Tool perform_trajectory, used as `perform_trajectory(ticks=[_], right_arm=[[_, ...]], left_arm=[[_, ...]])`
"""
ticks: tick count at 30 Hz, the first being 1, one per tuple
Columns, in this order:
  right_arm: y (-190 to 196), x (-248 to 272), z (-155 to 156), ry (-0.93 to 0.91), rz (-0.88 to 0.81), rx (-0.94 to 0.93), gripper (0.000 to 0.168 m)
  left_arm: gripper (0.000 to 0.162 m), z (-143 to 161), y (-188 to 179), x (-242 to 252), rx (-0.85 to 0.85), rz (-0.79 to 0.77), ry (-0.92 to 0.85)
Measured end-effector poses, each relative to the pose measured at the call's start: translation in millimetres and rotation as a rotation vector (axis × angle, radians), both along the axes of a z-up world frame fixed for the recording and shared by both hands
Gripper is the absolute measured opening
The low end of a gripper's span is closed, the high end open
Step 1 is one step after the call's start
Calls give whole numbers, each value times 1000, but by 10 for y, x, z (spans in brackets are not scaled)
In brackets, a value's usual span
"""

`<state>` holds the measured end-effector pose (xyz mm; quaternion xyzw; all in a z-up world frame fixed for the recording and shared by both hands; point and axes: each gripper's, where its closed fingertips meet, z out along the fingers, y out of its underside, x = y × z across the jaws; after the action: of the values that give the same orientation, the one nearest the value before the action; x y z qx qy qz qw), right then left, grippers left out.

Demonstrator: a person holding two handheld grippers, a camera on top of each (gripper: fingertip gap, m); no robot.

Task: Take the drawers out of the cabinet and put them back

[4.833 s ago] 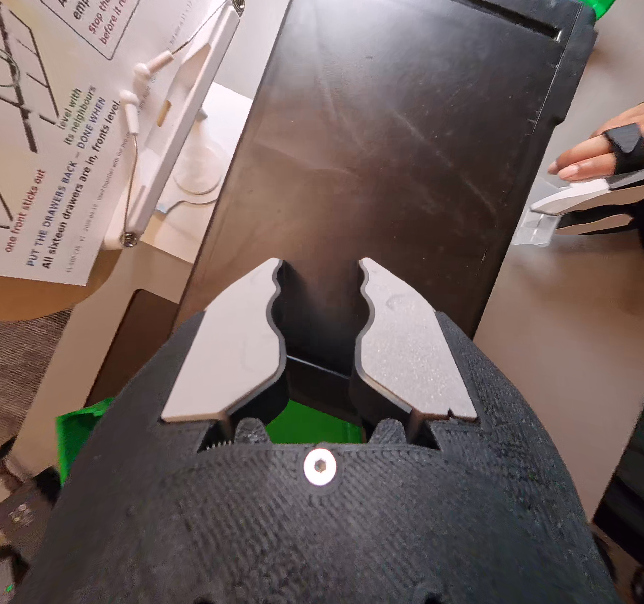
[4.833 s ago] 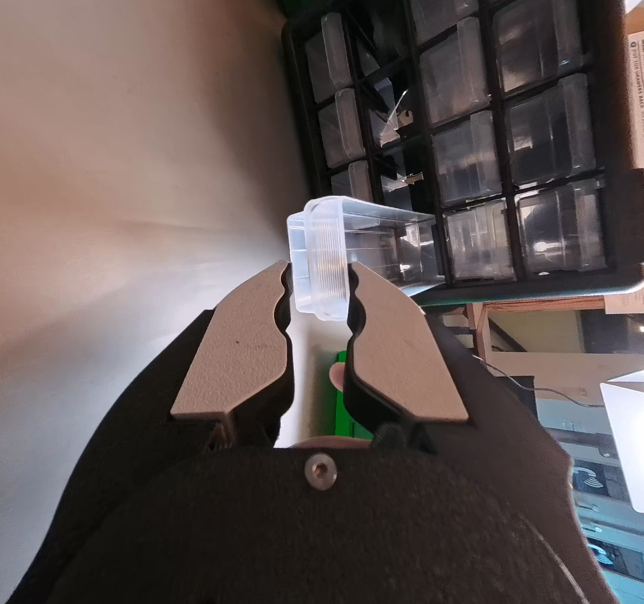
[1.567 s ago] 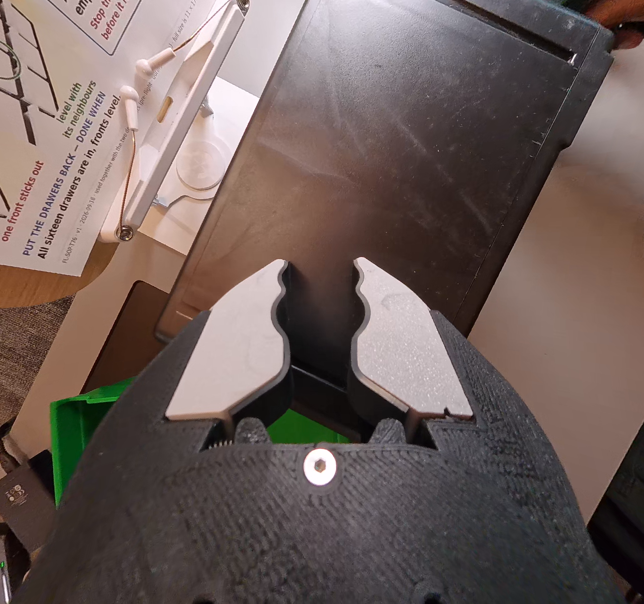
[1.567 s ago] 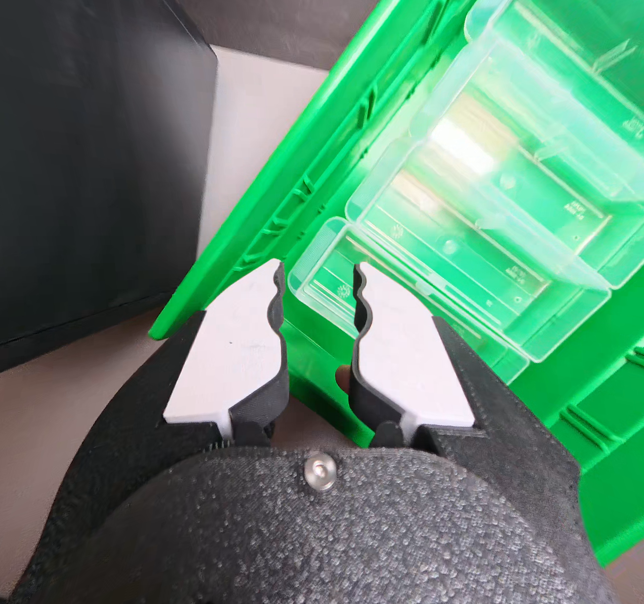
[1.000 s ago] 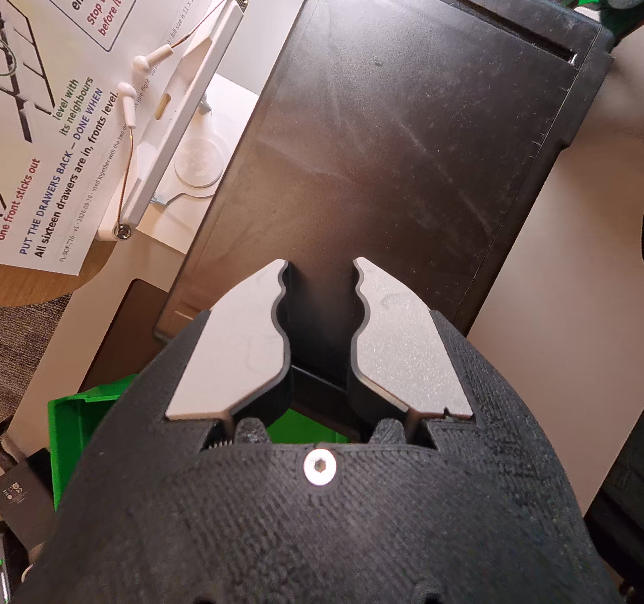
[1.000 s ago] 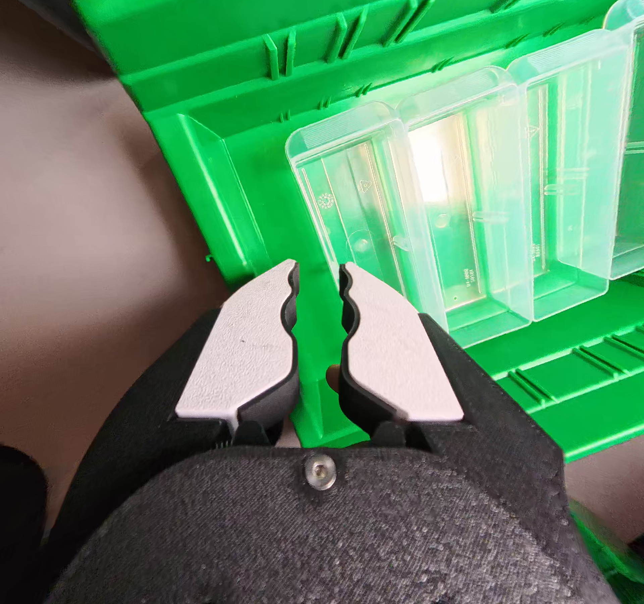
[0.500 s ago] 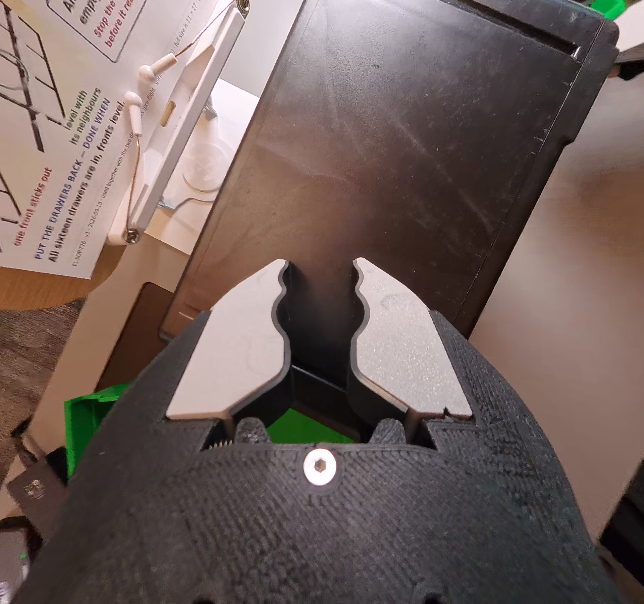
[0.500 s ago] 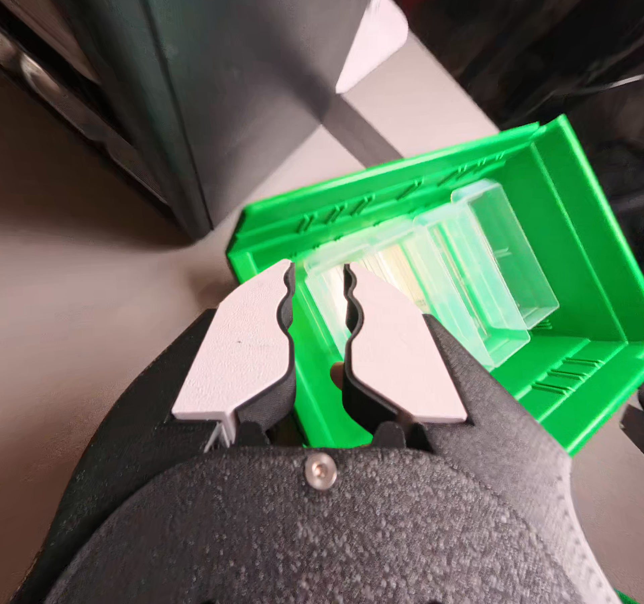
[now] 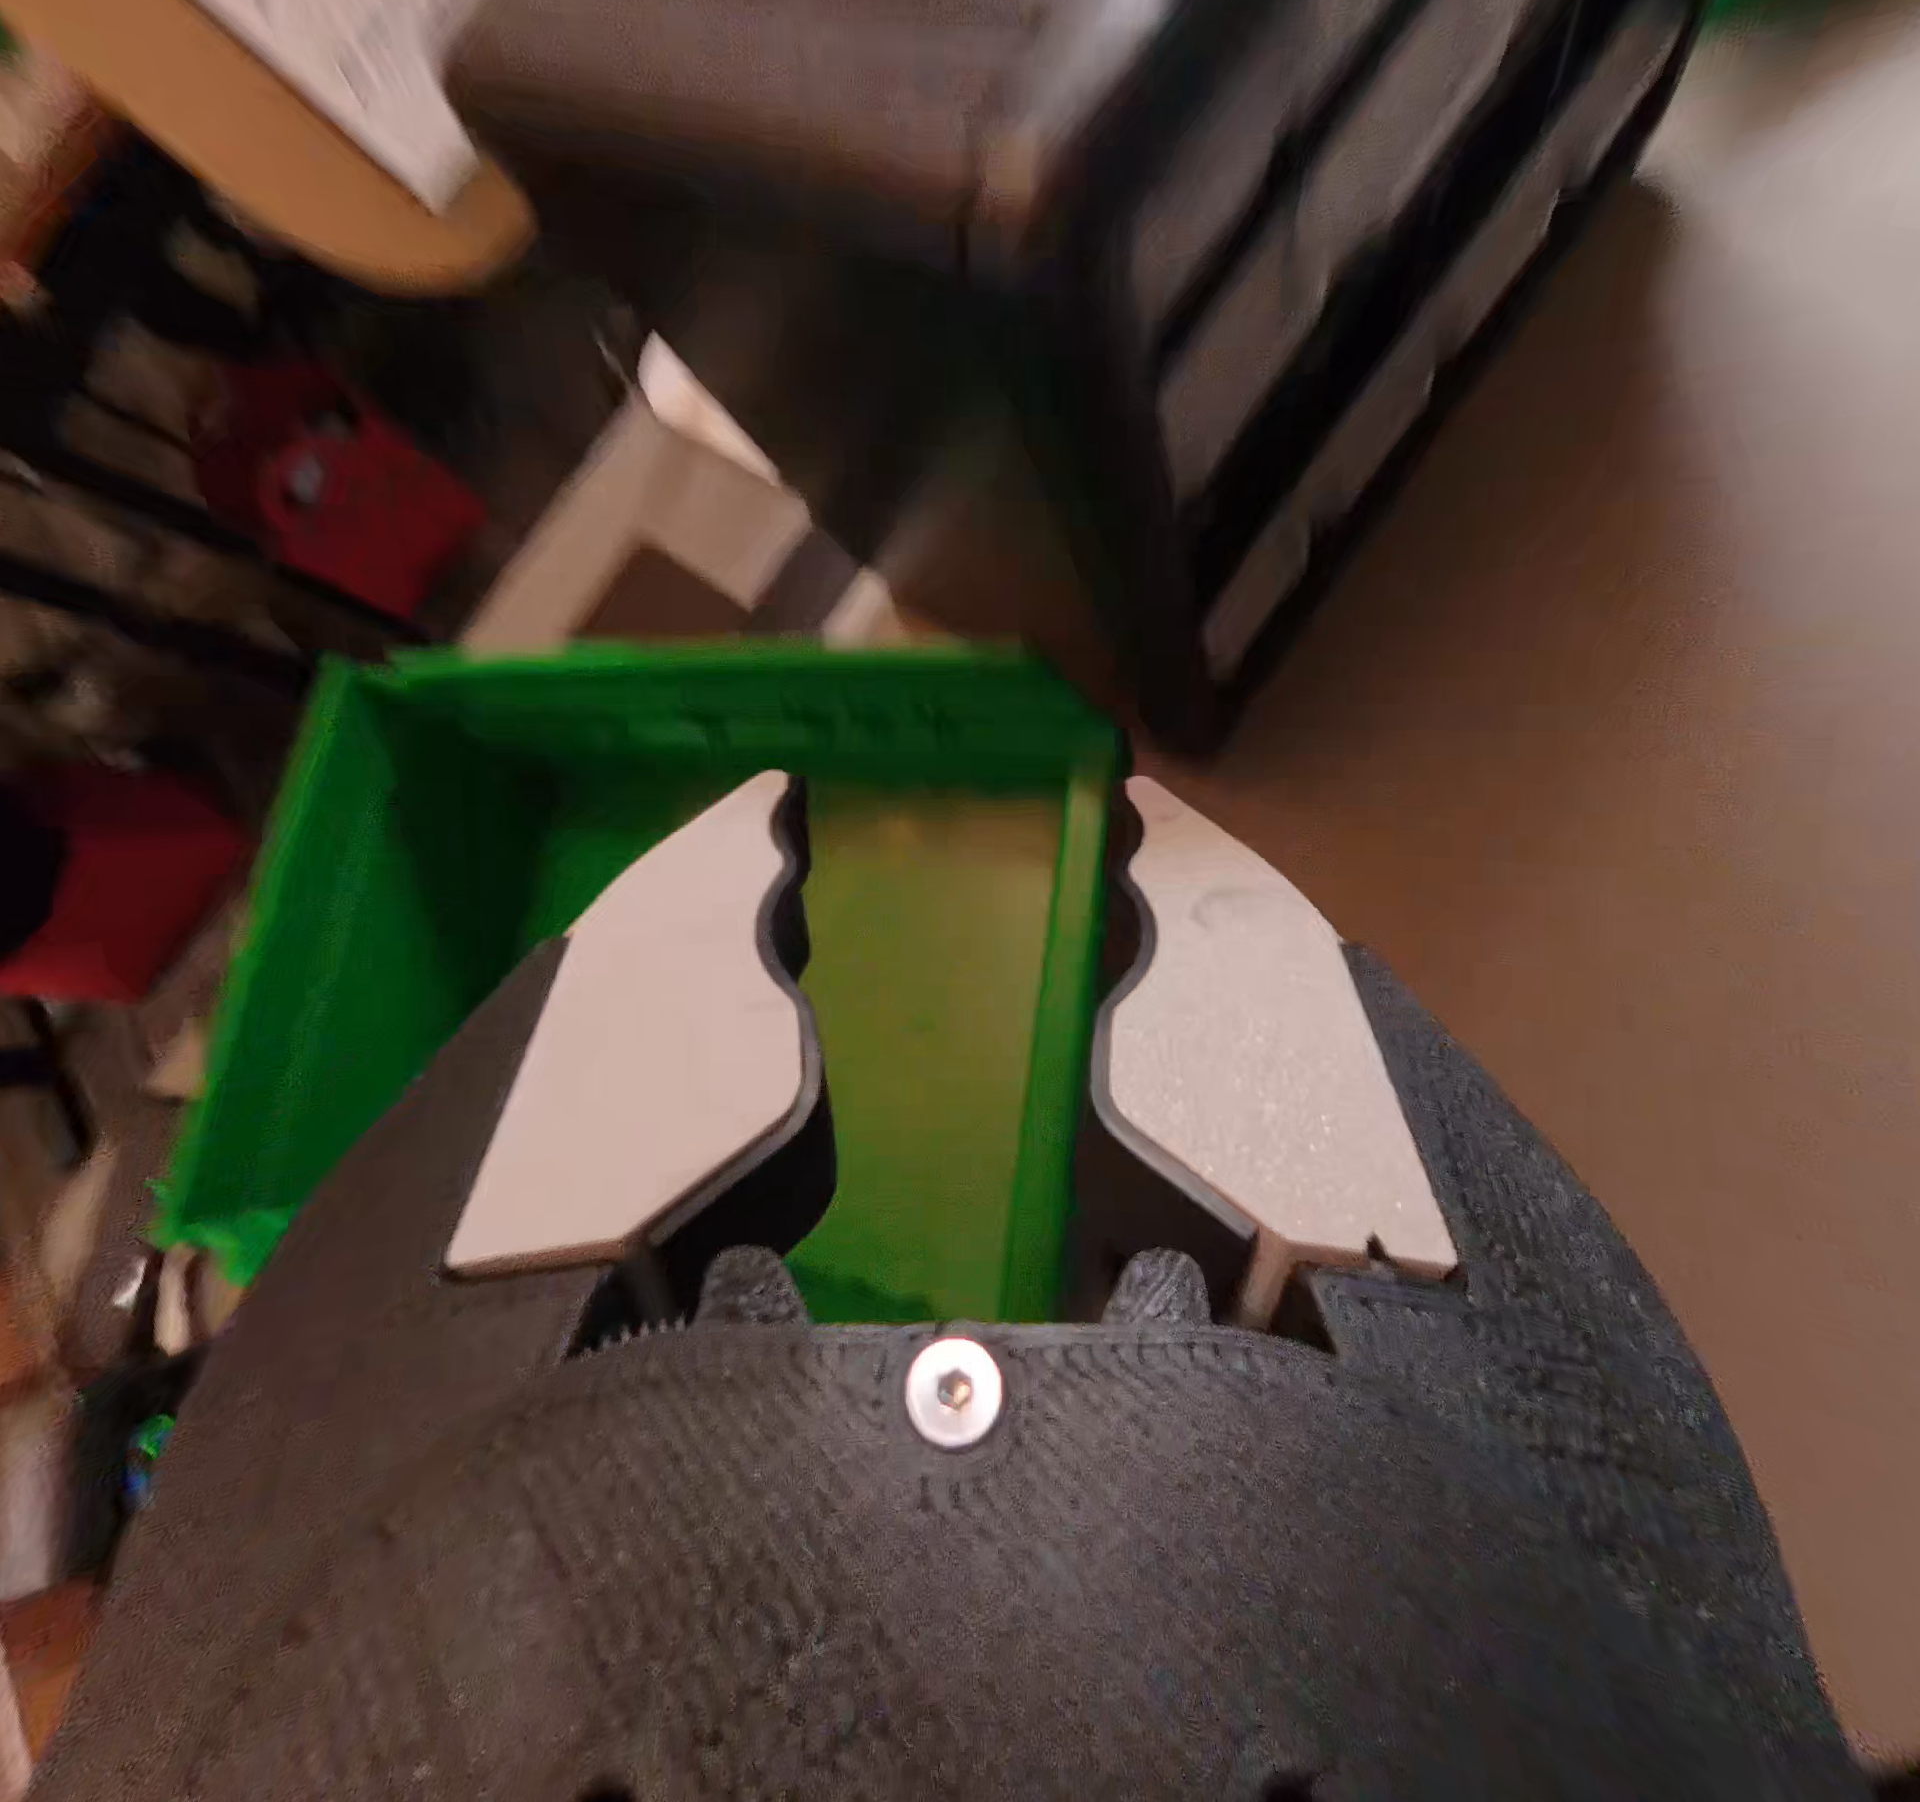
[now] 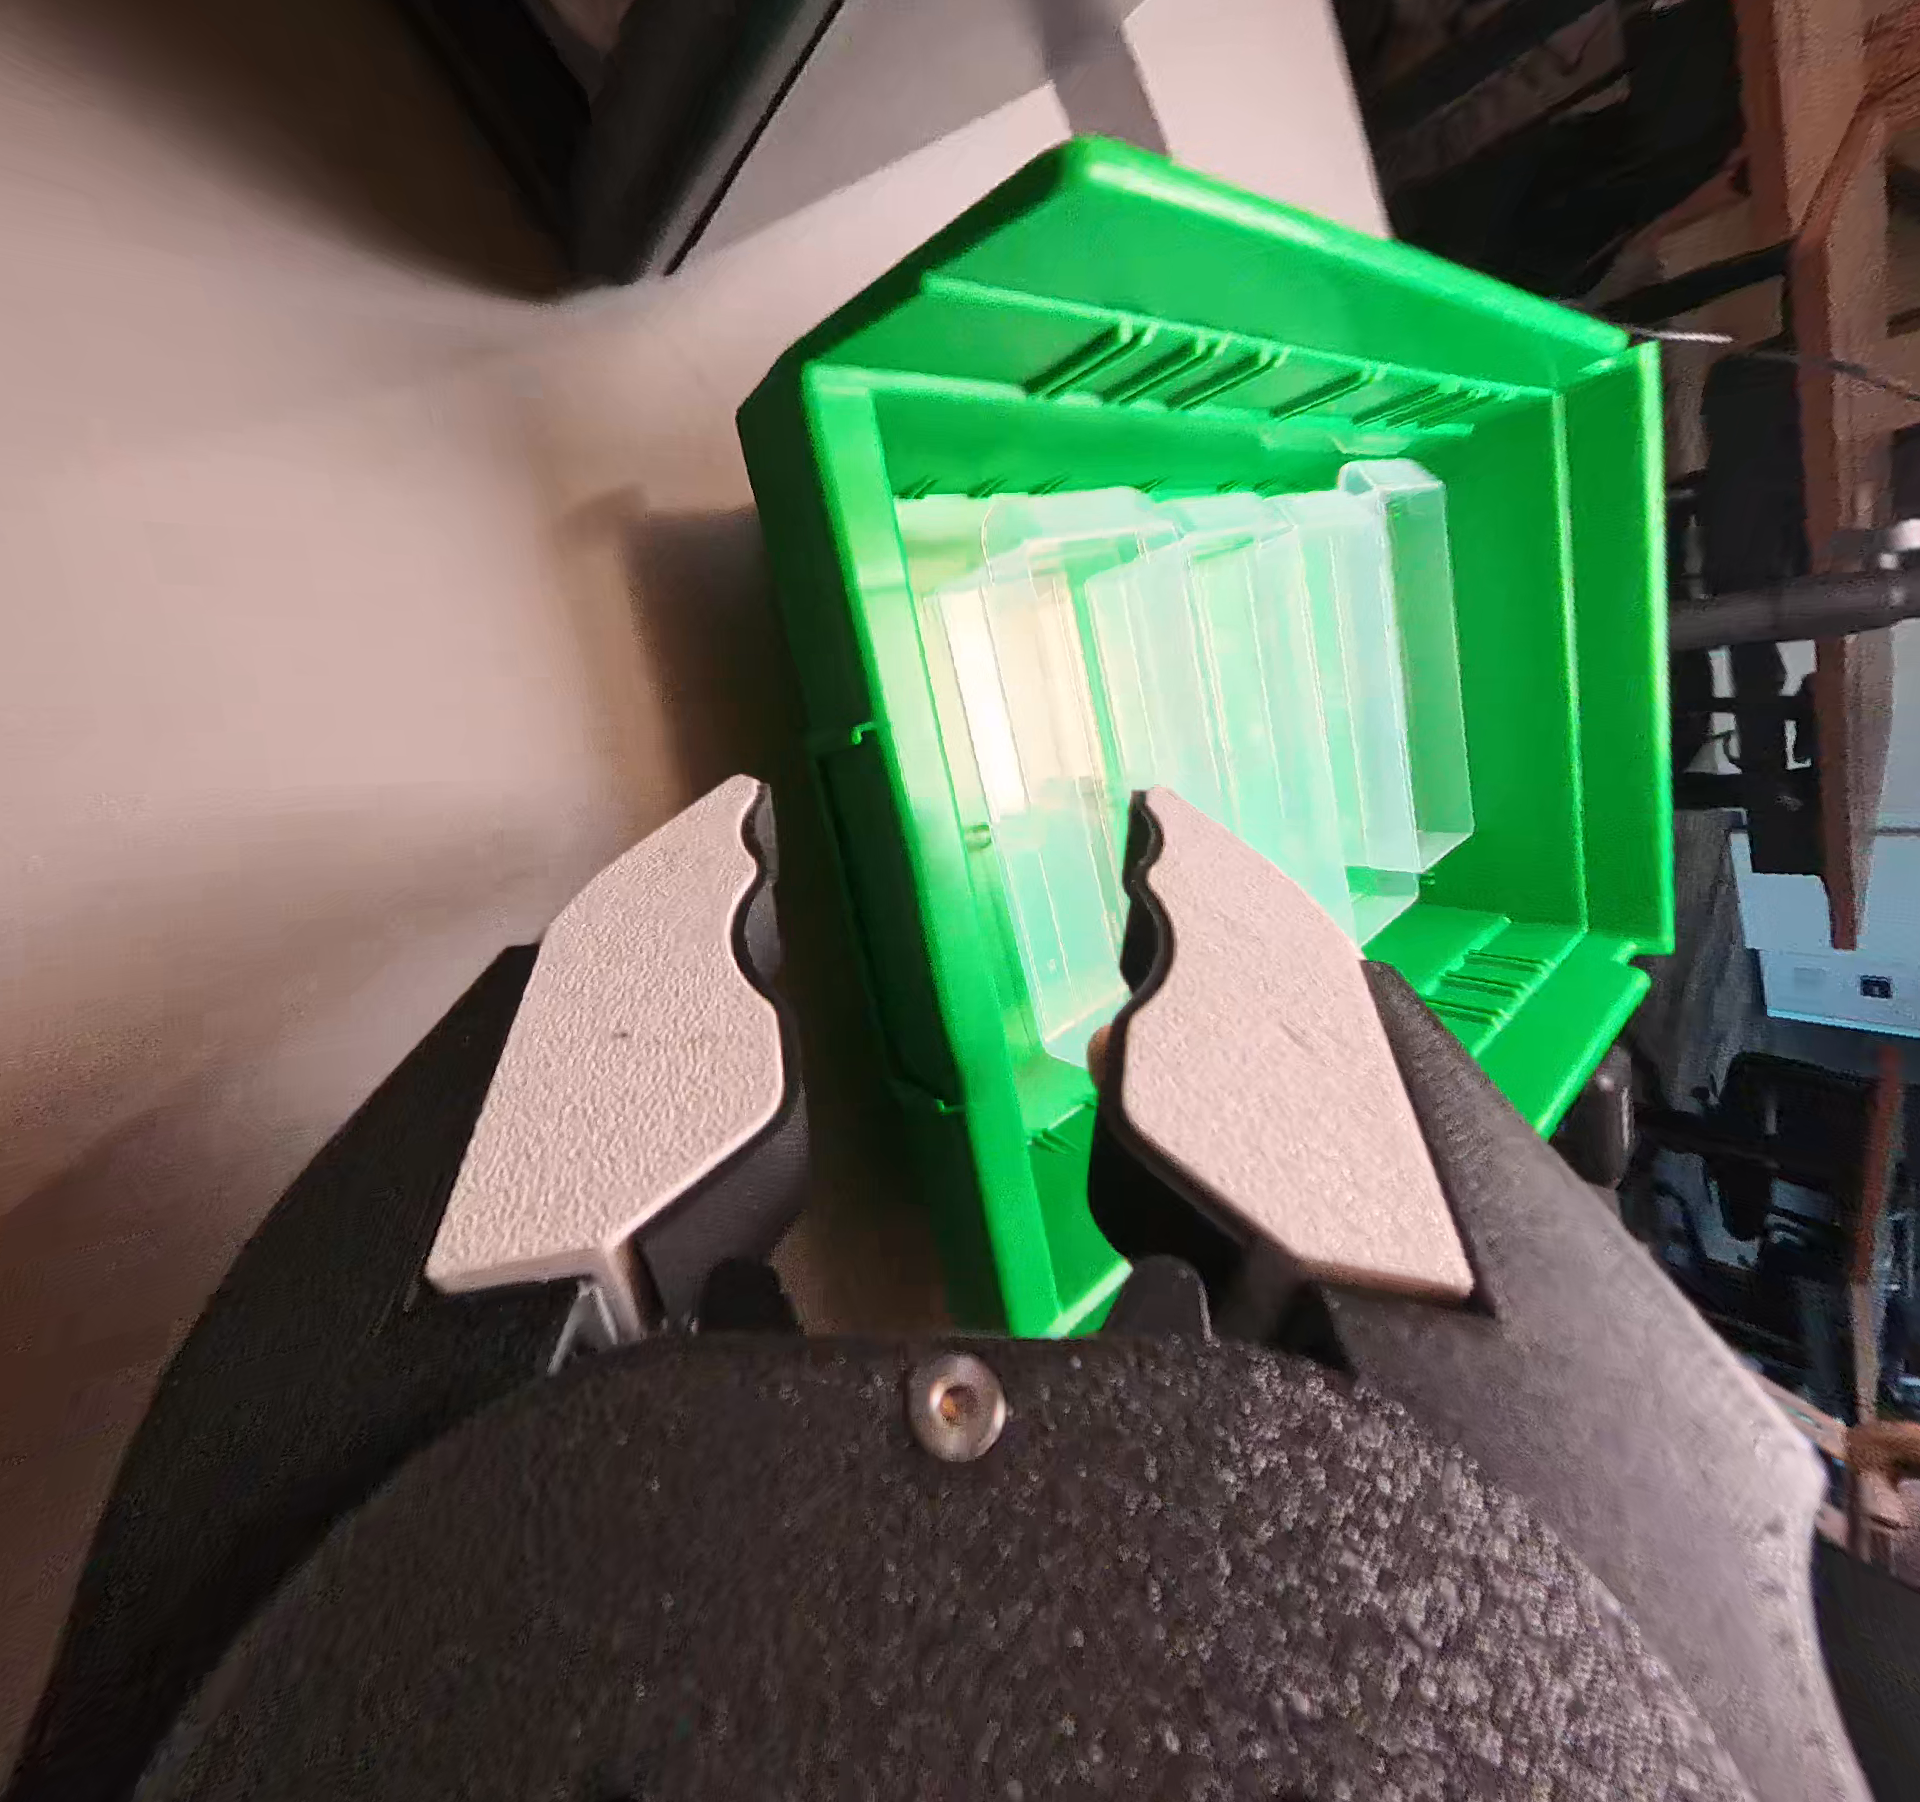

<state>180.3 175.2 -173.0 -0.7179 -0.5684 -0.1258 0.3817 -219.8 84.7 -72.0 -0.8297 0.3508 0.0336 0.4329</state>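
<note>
The left wrist view is blurred by motion. My left gripper (image 9: 956, 796) is open and empty, its fingers astride the right wall of a green bin (image 9: 343, 921) whose visible floor is bare. The black cabinet (image 9: 1351, 298) stands beyond it at the upper right, its drawer fronts smeared. My right gripper (image 10: 948, 796) is open and empty, its fingers either side of the near wall of another green bin (image 10: 1610, 609). Several clear drawers (image 10: 1247, 672) lie side by side in that bin. A corner of the cabinet (image 10: 644, 90) shows at the upper left.
Both bins and the cabinet rest on a beige table (image 9: 1610, 713). Past the table's edge are a red object (image 9: 343, 505), a wooden tabletop edge (image 9: 260, 142) and a white frame (image 9: 644, 505). A wooden frame (image 10: 1849, 402) and dark clutter lie beyond the right bin.
My left gripper left the cabinet's top, swung down over the green bin and opened wider. My right gripper, which held a clear drawer 4.8 s ago, is empty, opened wider and straddles the bin wall.
</note>
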Motion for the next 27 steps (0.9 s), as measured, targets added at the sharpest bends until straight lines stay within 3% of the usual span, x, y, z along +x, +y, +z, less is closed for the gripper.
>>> perform_trajectory(ticks=[1, 6, 9, 11, 17, 27], right_arm=[[5, 8, -57, -42, 7, -33, 69], [1, -25, -352, -238, 83, -176, 75], [85, -15, -432, -316, 97, -171, 53], [119, -20, -460, -339, 119, -159, 35], [-55, 59, -443, -363, 151, -127, 30], [-1223, -51, -438, -319, 265, -98, 29]], left_arm=[[62, -225, -61, -98, -68, 24, 16], [75, -1153, -185, -394, -322, 79, 199], [47, -1491, -195, -403, -416, 57, 285], [28, -1558, -155, -371, -399, 9, 333], [28, -1566, -290, -288, -357, -54, 367], [28, -1567, -1228, 121, -326, -281, 414]])
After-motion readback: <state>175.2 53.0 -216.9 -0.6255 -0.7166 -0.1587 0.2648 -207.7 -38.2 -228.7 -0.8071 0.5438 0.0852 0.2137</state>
